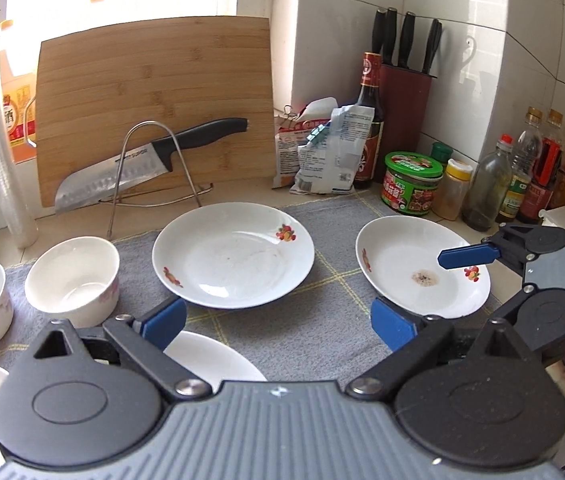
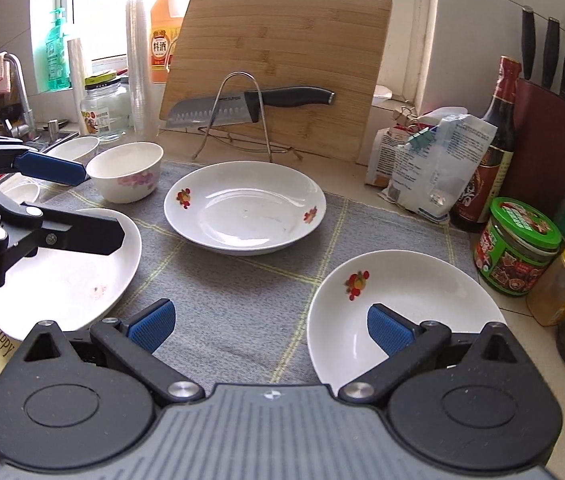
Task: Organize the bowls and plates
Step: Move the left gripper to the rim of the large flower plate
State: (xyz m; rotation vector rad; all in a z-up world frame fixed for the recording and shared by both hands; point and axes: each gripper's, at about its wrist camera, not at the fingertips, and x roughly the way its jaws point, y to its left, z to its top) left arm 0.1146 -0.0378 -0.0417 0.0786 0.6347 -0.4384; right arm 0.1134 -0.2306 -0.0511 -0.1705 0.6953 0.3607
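Three shallow white plates with small red-and-orange fruit prints lie on a grey checked mat [image 2: 242, 300]. The middle plate [image 2: 244, 208] sits at twelve o'clock from both grippers; the right plate [image 2: 422, 304], bearing a brown stain, lies at four o'clock of it, and the left plate [image 2: 70, 276] at eight o'clock. A white bowl [image 2: 128, 170] with pink flowers stands at ten o'clock. The left gripper [image 1: 278, 320] and right gripper [image 2: 270, 324] both gape wide, grasping nothing.

Left claw [image 1: 278, 322] and right claw [image 2: 270, 326] both gape wide, empty.
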